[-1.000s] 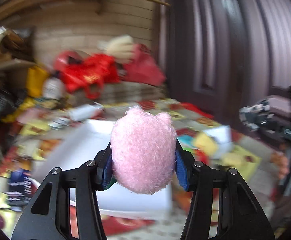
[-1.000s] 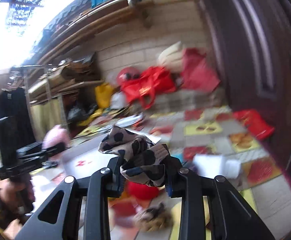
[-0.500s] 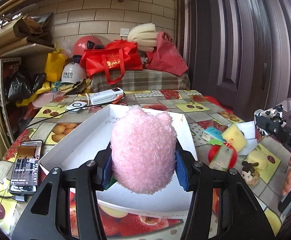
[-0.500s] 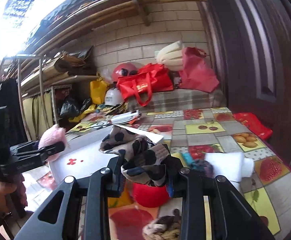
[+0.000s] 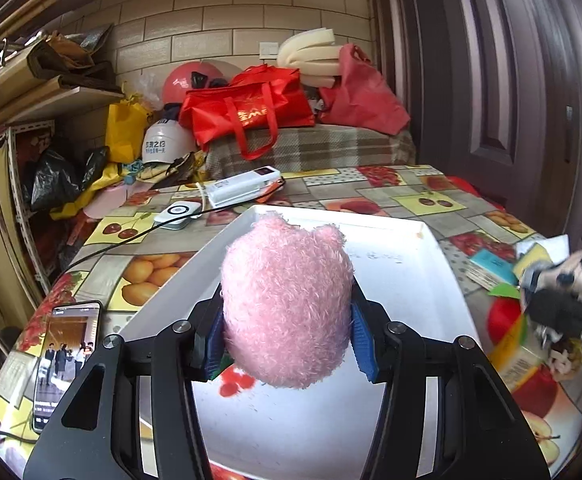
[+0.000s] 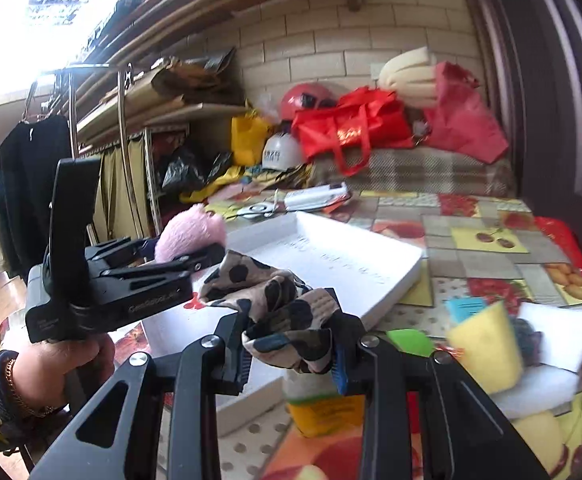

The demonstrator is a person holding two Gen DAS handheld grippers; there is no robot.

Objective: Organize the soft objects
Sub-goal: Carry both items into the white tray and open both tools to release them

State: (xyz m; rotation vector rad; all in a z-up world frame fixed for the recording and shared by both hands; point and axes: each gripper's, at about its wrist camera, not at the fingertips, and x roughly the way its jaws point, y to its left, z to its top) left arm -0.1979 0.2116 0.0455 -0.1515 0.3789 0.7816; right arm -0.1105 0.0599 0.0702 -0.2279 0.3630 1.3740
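My left gripper [image 5: 287, 344] is shut on a pink fluffy plush [image 5: 287, 300] and holds it above the near part of a white tray [image 5: 431, 280]. The plush also shows in the right wrist view [image 6: 191, 236], over the tray [image 6: 371, 256]. My right gripper [image 6: 291, 354] is shut on a spotted beige and black cloth [image 6: 275, 300], held above the table just right of the tray. It shows blurred in the left wrist view [image 5: 571, 296].
Right of the tray lie a yellow sponge [image 6: 483, 344], a white foam pad [image 6: 559, 332], a red ball [image 5: 503, 314] and a yellow-labelled bottle [image 6: 323, 404]. A phone [image 5: 67, 356] lies at the tray's left. A power bank [image 5: 247, 188] and a cable lie behind.
Both grippers have moved closer to the tray. The right gripper with the cloth has come nearer the left one. Both keep their holds.
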